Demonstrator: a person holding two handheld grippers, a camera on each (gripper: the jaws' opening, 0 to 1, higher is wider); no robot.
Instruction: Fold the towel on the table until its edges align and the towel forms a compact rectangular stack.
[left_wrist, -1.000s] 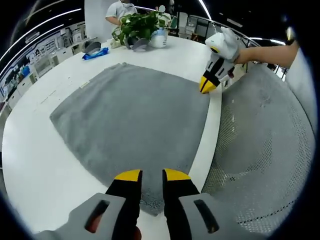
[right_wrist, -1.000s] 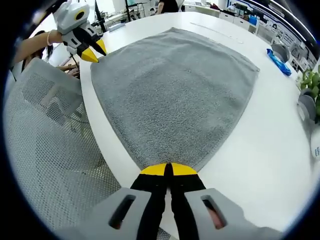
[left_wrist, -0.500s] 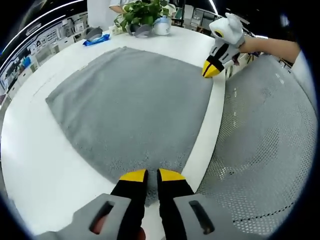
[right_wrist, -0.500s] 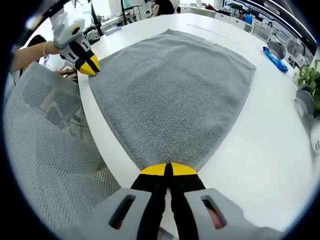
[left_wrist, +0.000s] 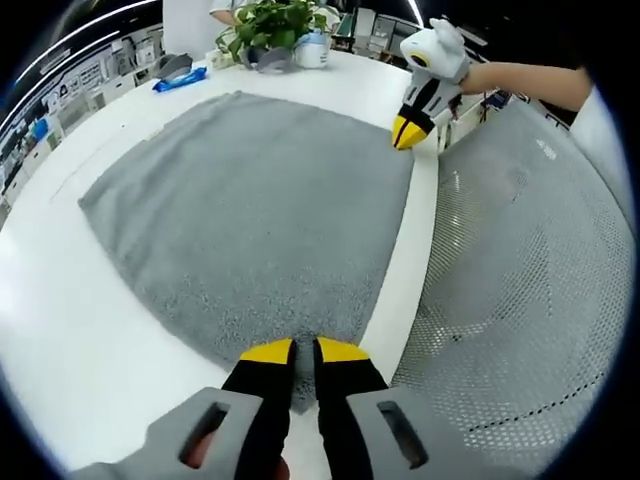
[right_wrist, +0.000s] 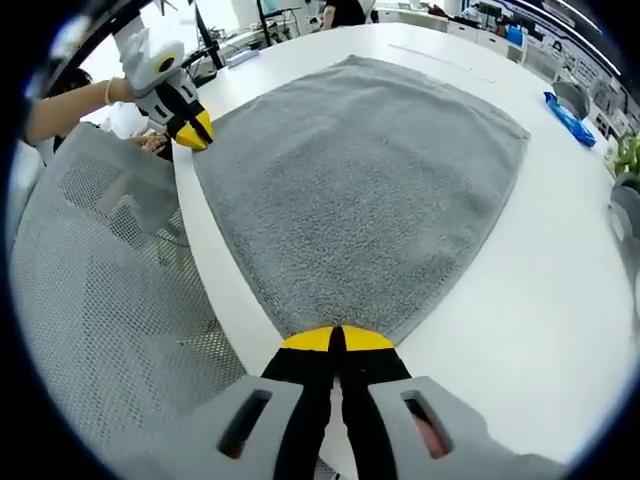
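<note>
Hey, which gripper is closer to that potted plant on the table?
Right. The right gripper grips the towel corner on the potted plant's side of the table; the left gripper is at the near corner, farther from it.

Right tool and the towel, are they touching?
Touching. The right gripper view shows the right tool shut on a near corner of the grey towel, pinched between its jaws.

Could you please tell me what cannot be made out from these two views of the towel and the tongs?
- Left gripper view: the near corner of the towel is hidden by the left tongs, so the grip is unclear.
- Right gripper view: the right tongs cover their towel corner likewise.
- Left gripper view: the small blue object is too small to identify.
- The table is cut off by the view's edge.
</note>
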